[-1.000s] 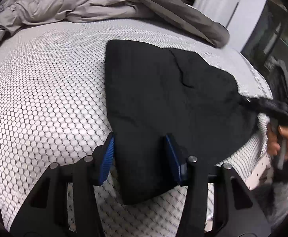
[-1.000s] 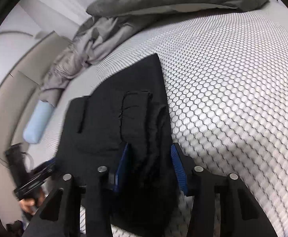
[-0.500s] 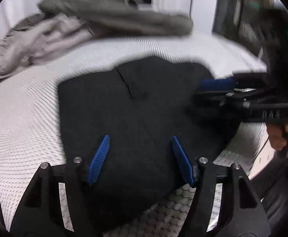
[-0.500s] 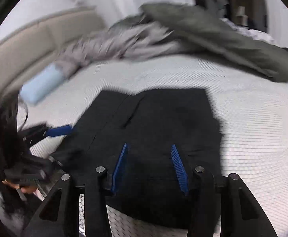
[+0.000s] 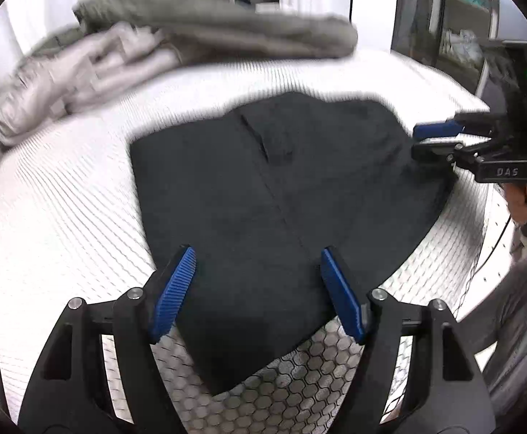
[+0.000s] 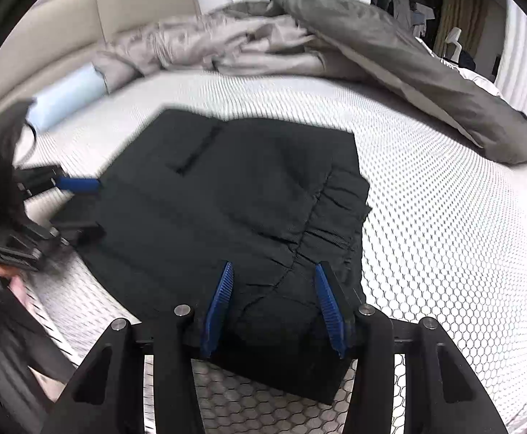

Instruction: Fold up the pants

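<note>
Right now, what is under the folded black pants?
The pants lie on the white hexagon-patterned mattress cover, which shows all around them. Whatever lies directly beneath the fabric is covered. Both tools, left and right, are open above them.

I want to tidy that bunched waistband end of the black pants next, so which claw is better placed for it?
Probably the right claw: it is open directly above the gathered waistband end of the pants. The left claw, also open, is over the smooth opposite side.
</note>
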